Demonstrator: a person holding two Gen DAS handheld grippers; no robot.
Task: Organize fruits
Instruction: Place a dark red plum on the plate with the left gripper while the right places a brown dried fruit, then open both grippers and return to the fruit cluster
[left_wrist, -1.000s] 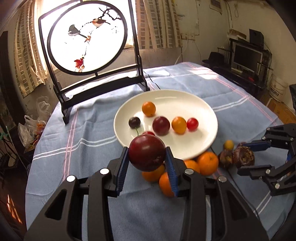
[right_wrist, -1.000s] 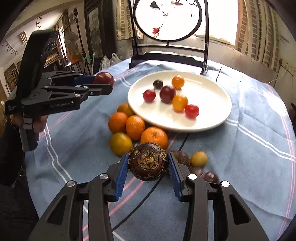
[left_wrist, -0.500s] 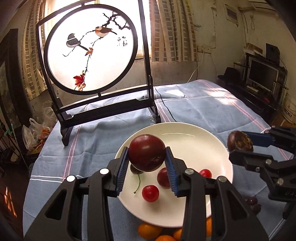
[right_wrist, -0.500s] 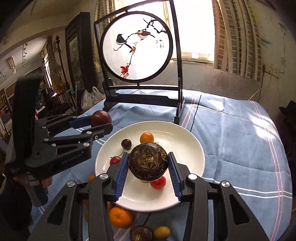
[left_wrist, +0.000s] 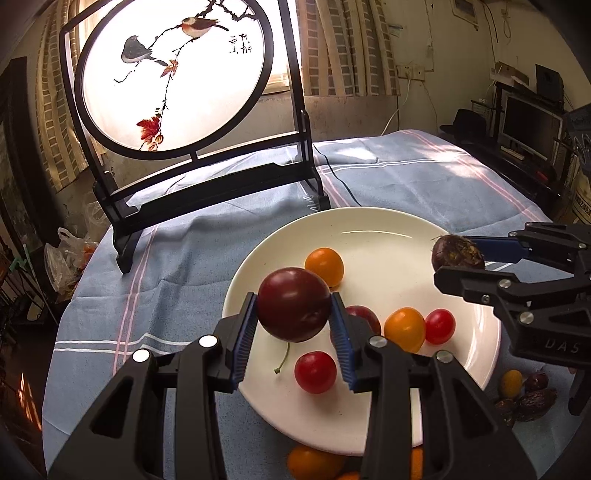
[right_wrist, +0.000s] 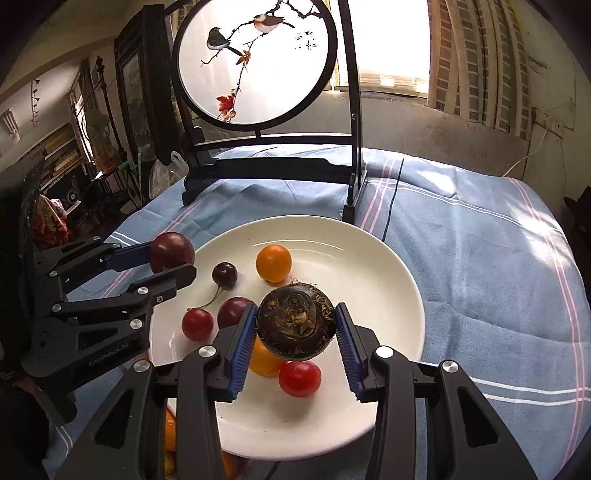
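My left gripper (left_wrist: 293, 325) is shut on a dark red plum (left_wrist: 293, 304) and holds it above the left part of the white plate (left_wrist: 369, 229). My right gripper (right_wrist: 295, 332) is shut on a rough brown water chestnut (right_wrist: 295, 323) over the plate's (right_wrist: 388, 266) near middle. On the plate lie an orange tomato (right_wrist: 274, 263), a dark cherry (right_wrist: 224, 274) with its stem, a second plum (right_wrist: 232, 310), red cherry tomatoes (right_wrist: 299, 378) and another orange fruit (left_wrist: 404, 328). Each gripper also shows in the other's view: the right gripper (left_wrist: 458, 258), the left gripper (right_wrist: 171, 258).
A black-framed round bird screen (left_wrist: 173, 70) stands on the blue cloth (right_wrist: 480, 258) behind the plate. Oranges (left_wrist: 314, 461) lie at the plate's near rim, and a small yellow fruit (left_wrist: 511, 382) and dark chestnuts (left_wrist: 532, 400) sit to its right. A plastic bag (left_wrist: 64, 254) hangs off the table's left.
Both grippers have carried their fruits forward from over the loose pile to above the plate. The screen and plate now look closer, and both grips are unchanged.
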